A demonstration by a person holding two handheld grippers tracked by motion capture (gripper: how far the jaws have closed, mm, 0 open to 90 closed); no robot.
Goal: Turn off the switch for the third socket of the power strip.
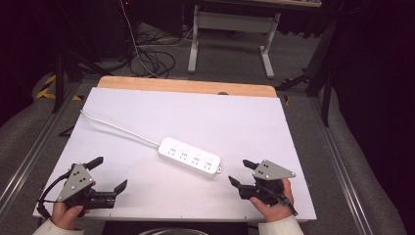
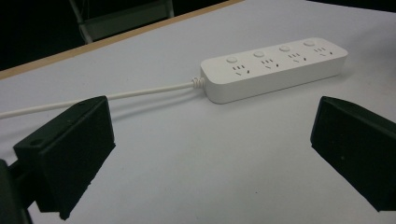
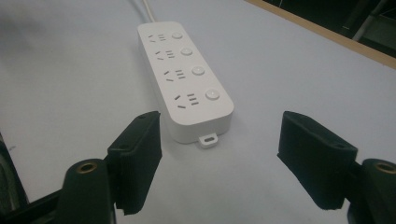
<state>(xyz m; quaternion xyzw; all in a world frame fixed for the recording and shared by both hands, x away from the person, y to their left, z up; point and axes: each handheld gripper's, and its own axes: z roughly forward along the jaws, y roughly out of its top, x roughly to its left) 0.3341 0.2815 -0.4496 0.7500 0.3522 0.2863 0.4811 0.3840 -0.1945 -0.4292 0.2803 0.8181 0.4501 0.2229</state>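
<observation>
A white power strip (image 1: 189, 156) lies flat near the middle of the white-topped bench (image 1: 235, 117), its four sockets and four round buttons facing up. Its white cord (image 1: 117, 127) runs from the left end toward the bench's far left edge. The left hand-held gripper (image 1: 108, 174), held in the left hand (image 1: 66, 213) at the near left corner, has its jaws spread wide and grips nothing; in the left gripper view the strip (image 2: 273, 65) lies beyond the jaws, well apart from them. The right hand-held gripper (image 1: 241, 172), held in the right hand (image 1: 274, 205) near the right corner, is likewise spread wide and empty; in the right gripper view the strip's (image 3: 187, 74) tabbed end lies near, just ahead of the jaws, untouched.
</observation>
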